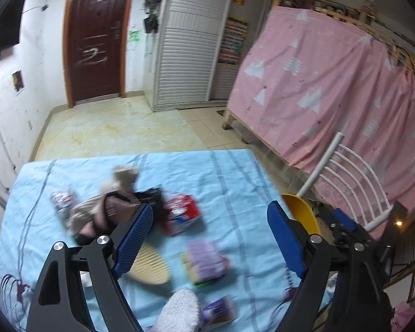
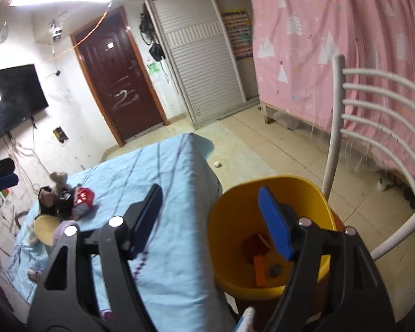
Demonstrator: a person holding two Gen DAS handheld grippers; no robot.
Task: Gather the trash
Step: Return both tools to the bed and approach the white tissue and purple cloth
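On the blue-clothed table (image 1: 235,177) lie a red packet (image 1: 181,217), a purple packet (image 1: 206,261), a second purple packet (image 1: 218,311) near the front edge and a blurred wrapper (image 1: 62,199) at the left. My left gripper (image 1: 210,207) hangs open above them with nothing between its pads. The yellow bin (image 2: 235,221) stands beside the table's right edge, with red and orange scraps at its bottom. My right gripper (image 2: 210,191) is open and empty, its blue finger over the bin's mouth. The bin (image 1: 301,213) also shows in the left wrist view.
A brown and beige plush heap (image 1: 108,207), a ribbed beige dish (image 1: 149,265) and a white fuzzy item (image 1: 179,310) also sit on the table. A white metal chair (image 2: 373,105) stands right behind the bin. Further right hangs a pink curtain (image 2: 332,41).
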